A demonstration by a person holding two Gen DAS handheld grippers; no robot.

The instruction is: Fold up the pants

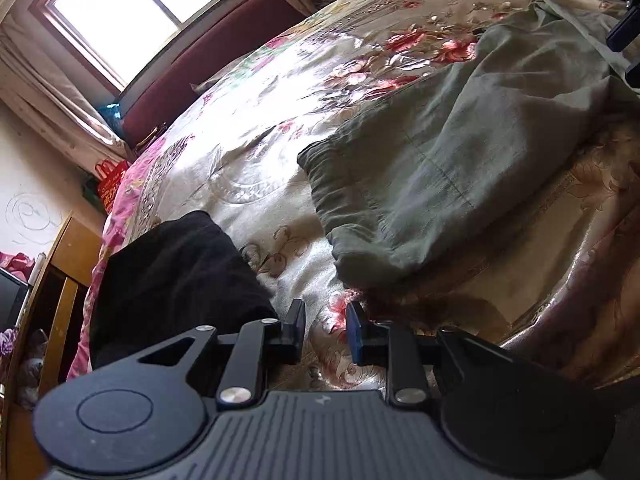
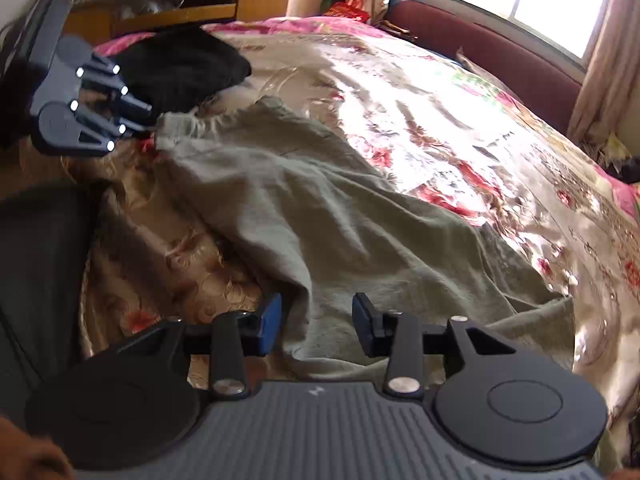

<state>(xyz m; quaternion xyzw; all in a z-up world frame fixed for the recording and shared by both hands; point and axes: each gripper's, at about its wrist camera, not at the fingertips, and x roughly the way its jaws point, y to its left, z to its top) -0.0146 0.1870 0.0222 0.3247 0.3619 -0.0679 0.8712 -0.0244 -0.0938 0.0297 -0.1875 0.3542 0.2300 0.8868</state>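
Note:
Olive-green pants [image 1: 460, 152] lie crumpled on a shiny floral bedspread [image 1: 248, 128]. Their elastic waistband [image 1: 340, 200] points toward my left gripper [image 1: 325, 326]. That gripper hovers just short of the waistband, its jaws narrowly open with only bedspread showing between them. In the right wrist view the pants [image 2: 320, 208] stretch from the waistband [image 2: 188, 124] down to a bunched fold between the fingers of my right gripper [image 2: 318, 318]. Its jaws stand apart and the pads do not press the cloth. The left gripper [image 2: 150, 120] shows at the upper left, tips beside the waistband corner.
A black garment [image 1: 176, 280] lies heaped on the bed left of the waistband, also visible as the black garment [image 2: 184, 68]. A maroon padded headboard [image 2: 480, 36] runs under the window [image 1: 132, 12]. A wooden desk [image 2: 160, 4] stands past the bed's edge.

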